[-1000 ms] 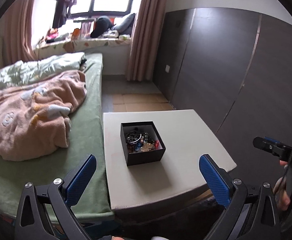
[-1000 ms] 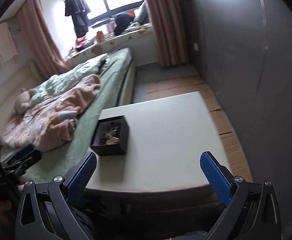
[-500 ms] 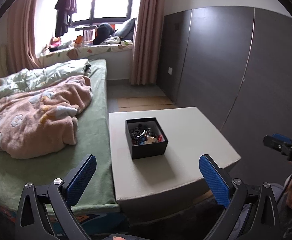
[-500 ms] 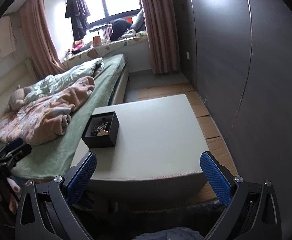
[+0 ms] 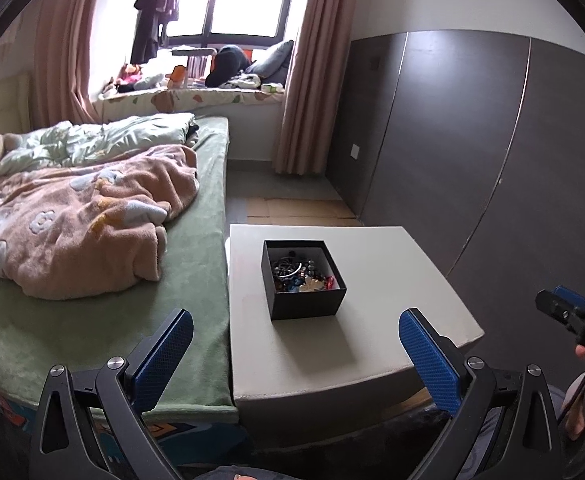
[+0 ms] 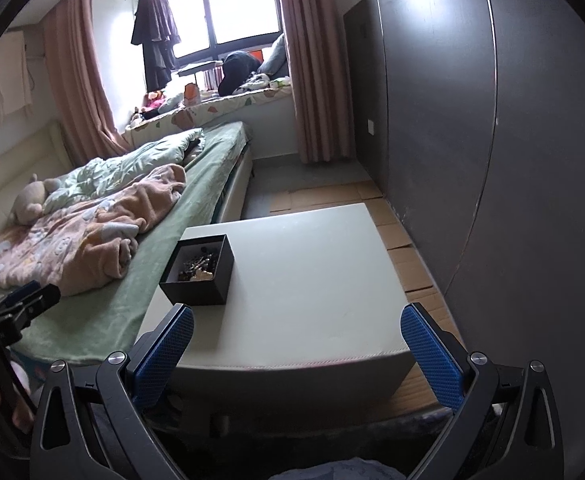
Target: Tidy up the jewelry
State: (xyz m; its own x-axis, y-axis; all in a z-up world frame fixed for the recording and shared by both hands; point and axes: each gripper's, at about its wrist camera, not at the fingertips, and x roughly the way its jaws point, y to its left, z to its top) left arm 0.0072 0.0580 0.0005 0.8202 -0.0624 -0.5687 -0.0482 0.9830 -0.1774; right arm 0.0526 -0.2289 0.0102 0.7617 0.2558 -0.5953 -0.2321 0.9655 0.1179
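A small black open box (image 5: 303, 280) holding a tangle of jewelry (image 5: 300, 274) stands on a low pale table (image 5: 392, 280), toward its left side. It also shows in the right wrist view (image 6: 199, 270). My left gripper (image 5: 294, 350) is open and empty, held back from the table's near edge, in line with the box. My right gripper (image 6: 296, 346) is open and empty above the table's near edge (image 6: 292, 360), right of the box. Each gripper shows at the edge of the other's view.
A bed (image 5: 92, 300) with a green sheet and a pink blanket (image 5: 72, 224) adjoins the table's left side. A dark panelled wall (image 5: 492, 140) runs along the right. Cardboard sheets (image 6: 408, 248) cover the floor by the wall. A window seat with clutter lies far back.
Both grippers have pulled back and risen from the table, so the box looks smaller and farther. Both stay open and empty.
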